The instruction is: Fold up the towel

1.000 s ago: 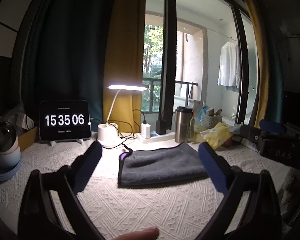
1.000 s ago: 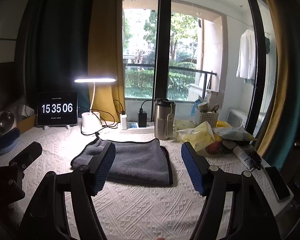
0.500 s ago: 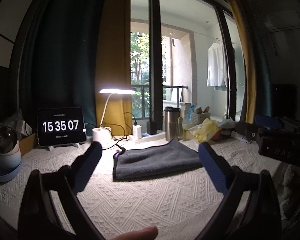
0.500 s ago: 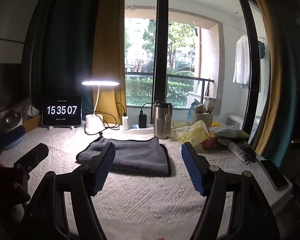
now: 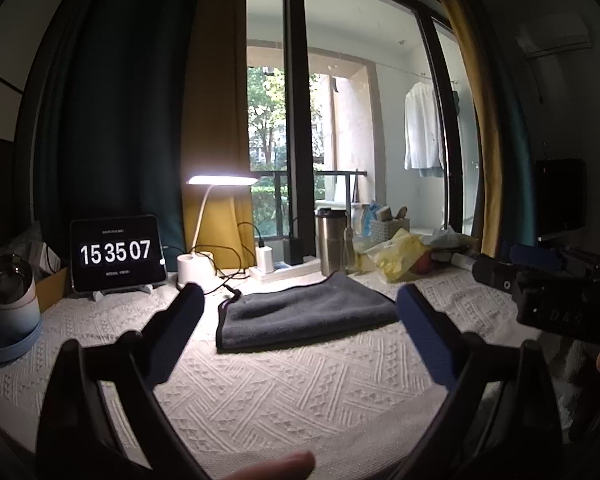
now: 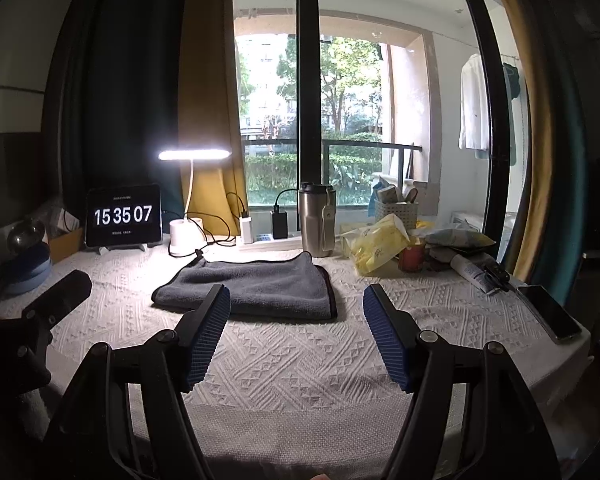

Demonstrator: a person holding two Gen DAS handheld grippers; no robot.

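A dark grey towel [image 5: 306, 312] lies folded flat on the white textured table cover [image 5: 292, 392]; it also shows in the right wrist view [image 6: 252, 286]. My left gripper [image 5: 298, 322] is open and empty, held above the near part of the table, short of the towel. My right gripper [image 6: 296, 322] is open and empty, also pulled back from the towel's near edge. The right gripper's body [image 5: 560, 296] shows at the right of the left wrist view. The left gripper's body [image 6: 28, 328] shows at the left of the right wrist view.
Behind the towel stand a clock tablet [image 6: 123, 216], a lit desk lamp [image 6: 188, 232], a power strip with chargers [image 6: 260, 240] and a steel tumbler [image 6: 317, 220]. Yellow bags and clutter [image 6: 380, 244] and a phone [image 6: 552, 312] lie at the right. A round device [image 5: 6, 300] sits at the left.
Both grippers have drawn back and tilted up from the towel, which now looks lower and farther away. The towel has not moved. The clock went from 15:35:06 to 15:35:07.
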